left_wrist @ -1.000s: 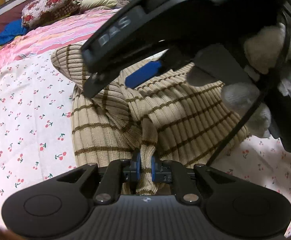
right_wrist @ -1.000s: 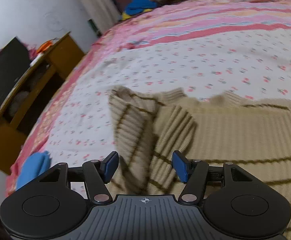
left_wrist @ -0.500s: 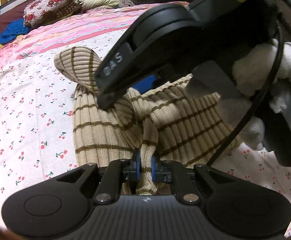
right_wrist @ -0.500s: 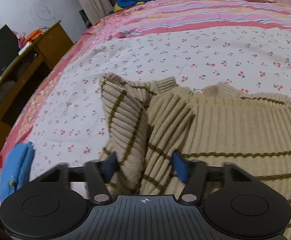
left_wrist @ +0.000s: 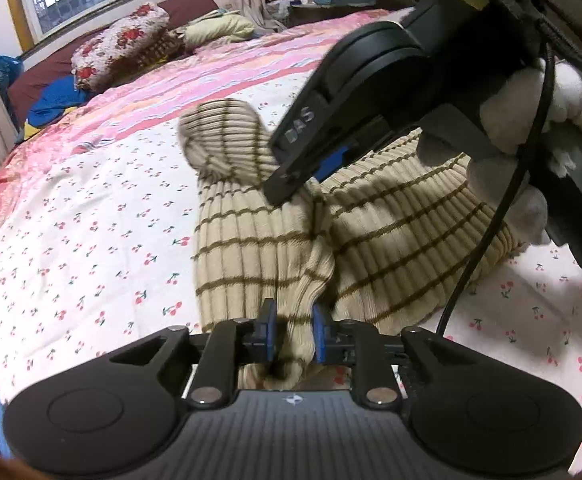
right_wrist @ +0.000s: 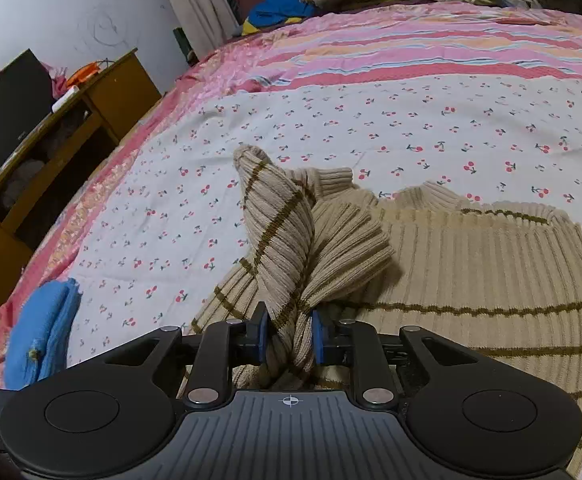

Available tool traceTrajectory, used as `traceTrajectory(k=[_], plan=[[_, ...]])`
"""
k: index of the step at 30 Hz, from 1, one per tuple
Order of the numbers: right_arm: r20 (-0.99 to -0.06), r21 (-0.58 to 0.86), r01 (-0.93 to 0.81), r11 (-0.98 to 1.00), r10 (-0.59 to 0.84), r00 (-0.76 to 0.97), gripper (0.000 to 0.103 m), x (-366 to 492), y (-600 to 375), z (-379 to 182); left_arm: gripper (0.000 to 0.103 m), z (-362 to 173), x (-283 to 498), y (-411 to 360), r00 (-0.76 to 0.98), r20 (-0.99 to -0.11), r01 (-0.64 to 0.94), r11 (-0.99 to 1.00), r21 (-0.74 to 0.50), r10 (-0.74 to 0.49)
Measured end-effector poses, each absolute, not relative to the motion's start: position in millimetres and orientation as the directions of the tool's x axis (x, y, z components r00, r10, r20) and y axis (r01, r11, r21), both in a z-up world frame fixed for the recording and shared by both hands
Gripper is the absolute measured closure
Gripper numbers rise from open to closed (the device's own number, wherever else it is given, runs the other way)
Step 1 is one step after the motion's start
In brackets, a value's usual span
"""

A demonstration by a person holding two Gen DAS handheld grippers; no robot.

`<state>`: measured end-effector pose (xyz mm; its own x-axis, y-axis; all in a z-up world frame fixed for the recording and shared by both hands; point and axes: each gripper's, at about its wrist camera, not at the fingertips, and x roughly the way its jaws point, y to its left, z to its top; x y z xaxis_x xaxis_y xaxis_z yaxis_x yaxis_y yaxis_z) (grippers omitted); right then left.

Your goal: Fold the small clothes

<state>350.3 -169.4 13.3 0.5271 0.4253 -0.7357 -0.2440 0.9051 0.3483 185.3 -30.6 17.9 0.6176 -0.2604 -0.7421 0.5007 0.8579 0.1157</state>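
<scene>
Left wrist view: the left gripper (left_wrist: 291, 335) has a bunched fold of the sweater (left_wrist: 403, 240) between its blue fingers (left_wrist: 269, 334), and the jaws are opening, so the knit sits loosely in the gap, the pads no longer pressing it. The sweater, beige ribbed knit with brown stripes, lies on the bed (left_wrist: 91, 232), on a white sheet printed with cherries, with a pink striped cover farther back. One sleeve end rises in a rounded hump at the far side. Over the sweater hangs the right gripper (left_wrist: 327, 160), black, gripped by a hand in a white glove (left_wrist: 531, 120); a black cable (left_wrist: 487, 240) drops from it across the knit. Pillows (left_wrist: 119, 44) and a window stand at the far end. Right wrist view: the right gripper (right_wrist: 289, 336) has its jaws closing on a gathered sleeve of the sweater (right_wrist: 471, 272), the knit pinched between the fingers (right_wrist: 261, 334) and standing up in a twisted cone just ahead of them. The body of the sweater spreads flat to the right on the bed (right_wrist: 371, 128). A blue cloth (right_wrist: 43, 336) lies at the near left edge of the bed, and a wooden cabinet (right_wrist: 71, 136) stands beside the bed on the left.
</scene>
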Motion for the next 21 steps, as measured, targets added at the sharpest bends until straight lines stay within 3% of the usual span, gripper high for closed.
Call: traceTrajectory(k=[6,12,21], plan=[[-0.731,0.365,-0.233,0.901,0.433,0.527,0.088,350,-179,15,0.075,12,173,-14,0.622,-0.739,0.487,0.867,0.107,-0.258],[-0.731,0.377,-0.226,0.898,0.439,0.522,0.089,350,-179,12,0.075,5,157,-16,0.662,-0.710,0.511,0.838,0.191,-0.242],[-0.724,0.416,-0.194,0.889,0.453,0.520,0.089,353,-188,6,0.074,14,138,7,0.712,-0.644,0.484,0.860,0.159,-0.282]])
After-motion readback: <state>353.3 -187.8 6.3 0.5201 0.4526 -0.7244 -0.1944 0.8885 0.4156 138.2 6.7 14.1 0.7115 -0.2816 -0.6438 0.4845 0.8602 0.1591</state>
